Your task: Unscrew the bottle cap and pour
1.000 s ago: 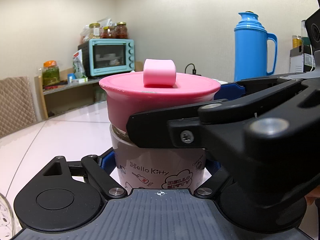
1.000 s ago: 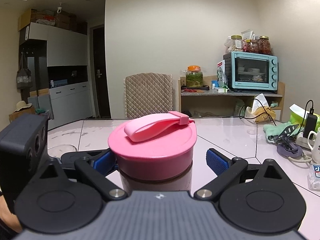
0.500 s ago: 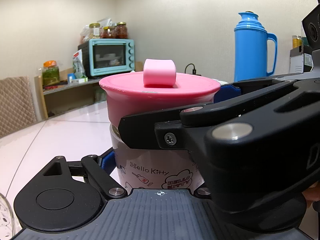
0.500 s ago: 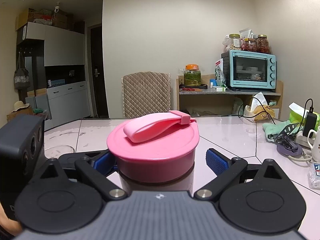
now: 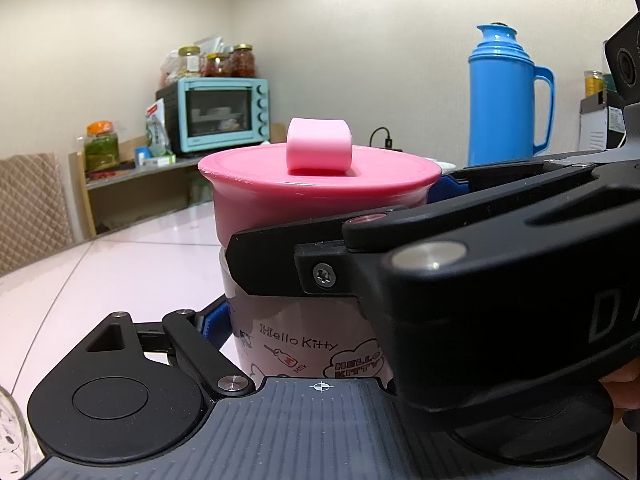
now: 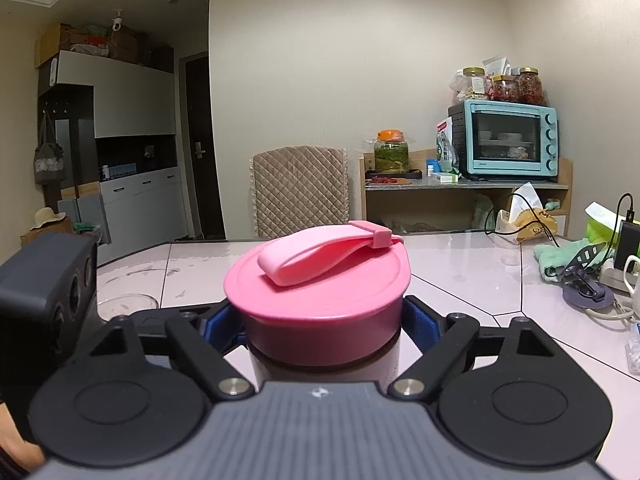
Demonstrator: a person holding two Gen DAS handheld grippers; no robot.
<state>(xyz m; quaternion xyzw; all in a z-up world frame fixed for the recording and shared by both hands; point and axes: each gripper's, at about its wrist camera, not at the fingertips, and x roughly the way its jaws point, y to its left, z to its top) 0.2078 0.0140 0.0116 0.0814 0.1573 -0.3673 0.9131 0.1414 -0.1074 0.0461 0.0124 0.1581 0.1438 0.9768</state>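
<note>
A white Hello Kitty bottle (image 5: 304, 340) with a wide pink cap (image 5: 320, 192) and a pink loop strap (image 5: 319, 149) stands on the pale table. My left gripper (image 5: 308, 320) is shut on the bottle's body below the cap. My right gripper (image 6: 324, 326) is shut on the pink cap (image 6: 320, 304), its blue pads (image 6: 420, 326) pressed against the cap's sides. In the left wrist view the right gripper's black arm (image 5: 460, 272) crosses in front of the bottle from the right.
A blue thermos (image 5: 508, 96) stands behind on the right. A clear glass bowl (image 6: 124, 304) sits to the left on the table. A cloth, phone stand and cables (image 6: 580, 276) lie at the right. A teal oven (image 6: 508, 140) and a chair (image 6: 300, 192) are beyond the table.
My right gripper's fingers have closed from spread apart onto the pink cap. The left gripper and the bottle have stayed still.
</note>
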